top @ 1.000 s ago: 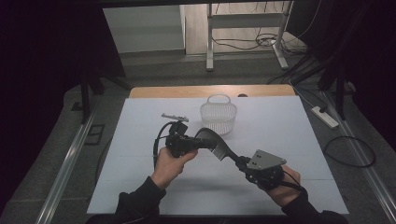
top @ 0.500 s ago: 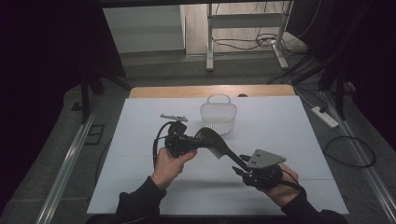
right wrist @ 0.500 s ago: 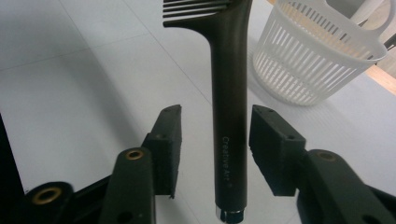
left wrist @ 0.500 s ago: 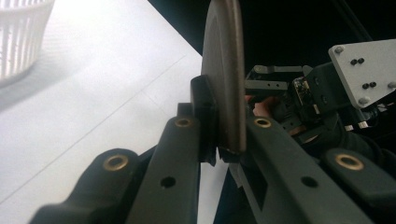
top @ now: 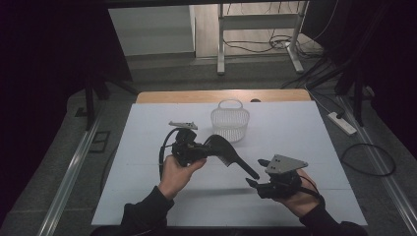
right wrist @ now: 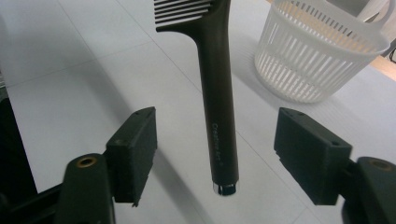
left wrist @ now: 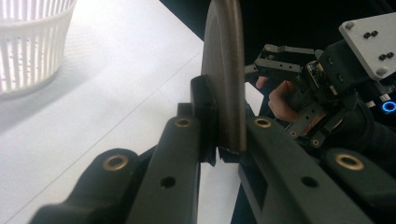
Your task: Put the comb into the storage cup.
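Opening the right tongs (top: 256,172) over the last moment, jaws now standing wide on either side of the black comb (top: 231,156) handle and pressing on nothing. Keeping the left tongs (top: 196,147) clamped shut on the comb's broad toothed head, holding it clear above the white desk (top: 305,137), with the handle slanting down toward the right hand and the white basket (top: 230,123) standing just beyond. Judging this as a handover to the left side, nearly finished.

Doing it well: drawing the right tongs straight back along the handle's line, avoiding either pad clipping the handle's end and twisting the comb in the left grip. Holding the left hand steady meanwhile, grip unchanged. Then, probably, carrying the comb over the basket's open rim, tipping the handle downward first, and letting go only once hanging inside. Watching the long handle near the rim, a knock there likely tipping so light a basket
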Motion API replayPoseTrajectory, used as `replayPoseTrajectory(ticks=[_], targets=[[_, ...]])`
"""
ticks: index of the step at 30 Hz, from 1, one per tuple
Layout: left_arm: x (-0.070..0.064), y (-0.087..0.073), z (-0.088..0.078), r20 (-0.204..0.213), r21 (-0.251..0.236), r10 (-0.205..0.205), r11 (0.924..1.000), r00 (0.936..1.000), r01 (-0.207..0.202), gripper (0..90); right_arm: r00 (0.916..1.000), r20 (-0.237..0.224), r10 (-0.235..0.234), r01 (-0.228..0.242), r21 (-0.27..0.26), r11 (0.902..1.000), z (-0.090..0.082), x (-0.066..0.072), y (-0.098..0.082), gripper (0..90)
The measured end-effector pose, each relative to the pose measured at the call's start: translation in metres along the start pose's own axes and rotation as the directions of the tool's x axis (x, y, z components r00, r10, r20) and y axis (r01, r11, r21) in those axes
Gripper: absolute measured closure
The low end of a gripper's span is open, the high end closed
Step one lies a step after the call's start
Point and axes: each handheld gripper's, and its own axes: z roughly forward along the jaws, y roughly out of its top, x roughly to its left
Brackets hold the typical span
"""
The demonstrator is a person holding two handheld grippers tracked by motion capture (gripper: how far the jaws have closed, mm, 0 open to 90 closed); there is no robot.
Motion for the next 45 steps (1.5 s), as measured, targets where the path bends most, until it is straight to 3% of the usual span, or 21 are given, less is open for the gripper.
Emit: replayPoseTrajectory(ticks=[14, 20, 33, 45], targets=[[-0.002, 0.003, -0.009, -0.044, 0.004, 0.039, 0.9992, 0.9983, -0.039, 87.4, 0.9962, -0.039, 0.078, -0.077, 0.026, 0.9967, -0.004, -0.009, -0.007, 18.3], [-0.002, 0.003, -0.010, -0.073, 0.019, 0.057, 0.9983, 0.9957, -0.056, 87.3, 0.9860, -0.081, 0.145, -0.139, 0.077, 0.9872, -0.004, -0.015, -0.010, 13.4], [-0.001, 0.007, -0.018, -0.129, 0.023, 0.087, 0.9962, 0.9879, -0.084, 87.3, 0.9854, -0.084, 0.148, -0.140, 0.090, 0.9860, -0.008, -0.018, -0.015, 4.8], [0.006, 0.015, -0.028, -0.134, 0.011, 0.080, 0.9968, 0.9877, -0.079, 87.3, 0.9817, -0.068, 0.178, -0.168, 0.126, 0.9777, -0.015, -0.021, -0.022, 2.2]])
